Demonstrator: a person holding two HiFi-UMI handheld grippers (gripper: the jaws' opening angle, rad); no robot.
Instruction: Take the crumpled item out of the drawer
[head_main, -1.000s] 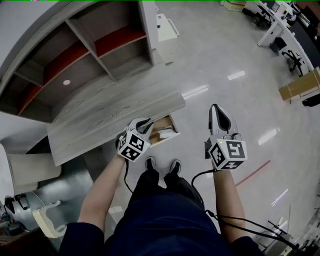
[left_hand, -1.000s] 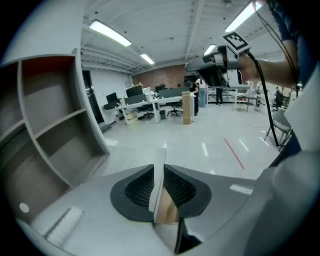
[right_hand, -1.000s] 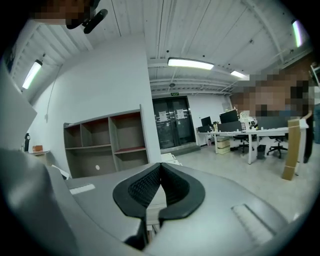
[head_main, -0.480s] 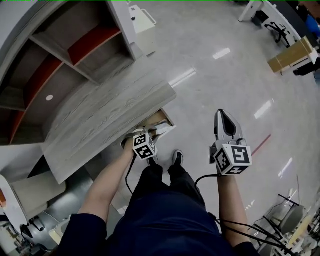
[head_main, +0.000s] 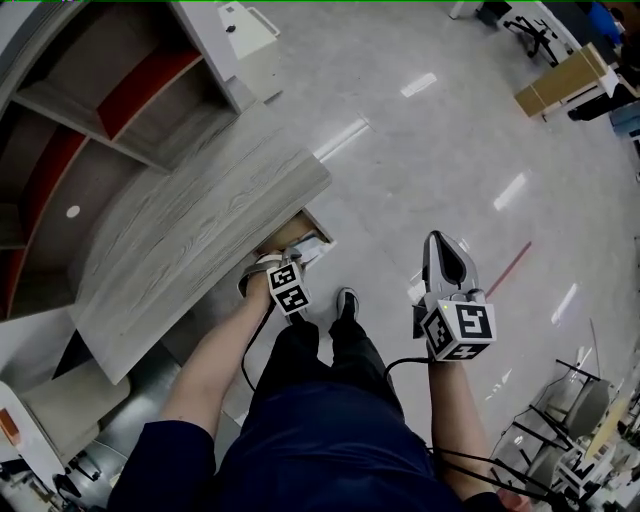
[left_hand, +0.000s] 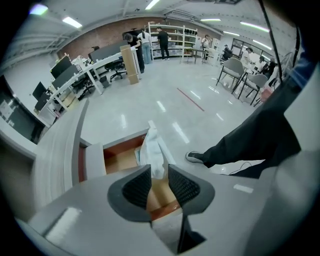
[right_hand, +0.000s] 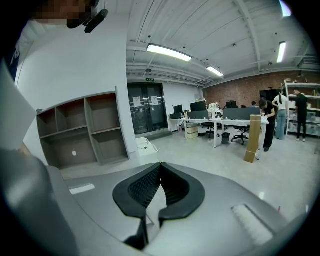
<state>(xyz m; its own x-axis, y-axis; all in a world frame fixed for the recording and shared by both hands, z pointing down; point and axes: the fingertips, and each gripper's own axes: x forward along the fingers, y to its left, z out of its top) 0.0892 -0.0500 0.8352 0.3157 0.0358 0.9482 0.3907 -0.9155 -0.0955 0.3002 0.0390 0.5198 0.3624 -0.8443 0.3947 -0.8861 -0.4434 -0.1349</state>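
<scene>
Left gripper view shows the left gripper (left_hand: 159, 171) pinching the white crumpled item (left_hand: 152, 149) at its jaw tips. The item reaches ahead of the jaws, over the open drawer (left_hand: 119, 159) just below them. The right gripper (right_hand: 159, 166) has its jaws tip to tip, nothing between, over bare floor (right_hand: 215, 155).

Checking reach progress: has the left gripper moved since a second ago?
Yes. The left gripper has gone down and in toward the open drawer; the crumpled item now sits between its jaws.
</scene>
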